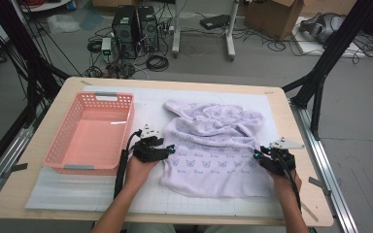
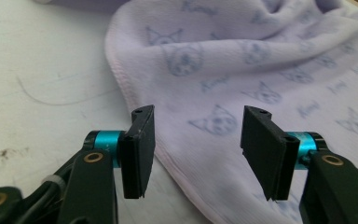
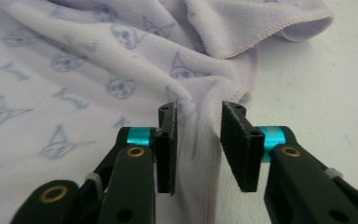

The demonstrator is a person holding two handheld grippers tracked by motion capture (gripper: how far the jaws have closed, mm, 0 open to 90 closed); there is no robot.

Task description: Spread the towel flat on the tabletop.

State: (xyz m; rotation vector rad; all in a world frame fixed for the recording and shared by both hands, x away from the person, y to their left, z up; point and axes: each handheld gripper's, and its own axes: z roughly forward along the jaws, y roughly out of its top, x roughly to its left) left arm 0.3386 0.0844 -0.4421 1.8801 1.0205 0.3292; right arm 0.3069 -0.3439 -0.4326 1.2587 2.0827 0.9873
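A wooden table (image 1: 39, 160) carries a white gridded mat (image 1: 141, 199). On the mat, a pink basket (image 1: 90, 133) lies beside the left gripper (image 1: 171, 149); a lilac towel (image 1: 209, 145) spreads between it and the right gripper (image 1: 257, 155).

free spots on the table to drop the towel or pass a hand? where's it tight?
Bare mat along the near edge, in front of the pink basket and lavender towel. A strip beyond the towel, up to the far table edge. The basket is empty too. Tight: left gripper sits between basket and towel; right gripper at the towel's right edge.
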